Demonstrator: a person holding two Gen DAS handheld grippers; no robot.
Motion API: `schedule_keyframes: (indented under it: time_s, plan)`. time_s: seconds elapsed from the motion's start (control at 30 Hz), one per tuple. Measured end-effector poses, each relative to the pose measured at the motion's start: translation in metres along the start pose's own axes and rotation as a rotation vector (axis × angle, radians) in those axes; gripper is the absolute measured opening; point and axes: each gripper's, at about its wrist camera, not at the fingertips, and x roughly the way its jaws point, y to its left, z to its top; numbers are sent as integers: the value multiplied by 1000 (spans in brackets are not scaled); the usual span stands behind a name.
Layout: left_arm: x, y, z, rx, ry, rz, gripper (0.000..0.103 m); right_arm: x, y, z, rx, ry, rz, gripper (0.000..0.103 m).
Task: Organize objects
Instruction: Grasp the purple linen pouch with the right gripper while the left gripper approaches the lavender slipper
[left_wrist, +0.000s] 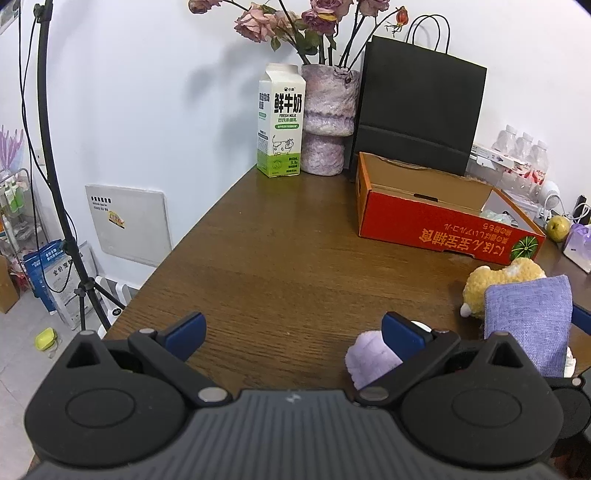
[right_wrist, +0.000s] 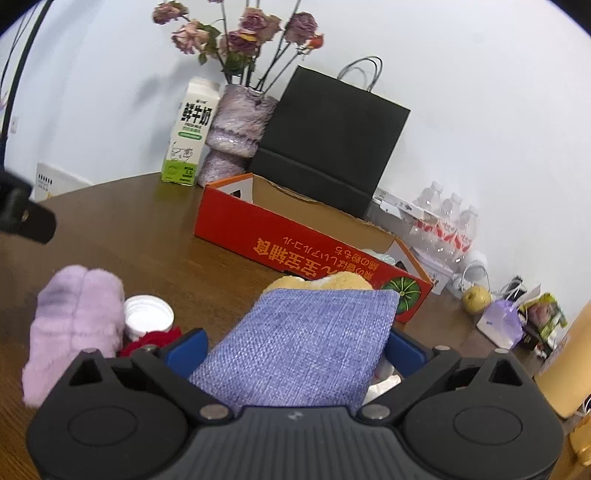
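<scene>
The right tongs (right_wrist: 295, 347) clamp a purple woven pouch (right_wrist: 303, 339) just in front of the red cardboard box (right_wrist: 295, 243). The left tongs (left_wrist: 293, 328) gape apart over the bench (left_wrist: 288, 251), left of the box.

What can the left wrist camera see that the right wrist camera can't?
Only the left wrist view shows the black tripod and the floor clutter beside the table. Only the right wrist view shows the white jar lid and red cloth. Both show the milk carton, orange box and purple pouch between the right gripper's fingers.
</scene>
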Motion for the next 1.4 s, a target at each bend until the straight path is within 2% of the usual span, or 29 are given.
schedule_keyframes:
  time_s: [0.23, 0.3, 0.37, 0.43, 0.5, 0.53, 0.83, 0.97, 1.17, 1.4]
  plan:
    - [0, -1, -2, -4, 7, 5, 103, -9, -2, -6, -47, -38, -27, 71]
    - [-1, -3, -2, -3, 7, 5, 103, -12, -6, -8, -43, -52, -23, 63]
    - [-2, -5, -3, -1, 7, 5, 103, -17, -13, -9, -25, -69, -8, 50]
    - [-2, -7, -4, 0, 8, 7, 103, -22, -20, -9, -4, -88, 10, 43]
    - [-2, -9, -4, 1, 11, 7, 103, -26, -25, -11, 10, -102, 42, 30]
    - [-2, -9, -4, 2, 13, 8, 103, -29, -29, -12, 26, -109, 75, 17]
    - [-4, -23, -10, 8, 34, 8, 103, -48, -57, -15, 151, -179, 272, 11]
    - [-2, -33, -12, 9, 49, 7, 103, -56, -74, -16, 208, -231, 321, 10]
    - [7, -56, -16, 27, 72, 13, 103, -54, -107, -20, 296, -255, 331, 10]
    - [21, -69, -20, 12, 97, 60, 103, -35, -141, -30, 383, -249, 347, 10]
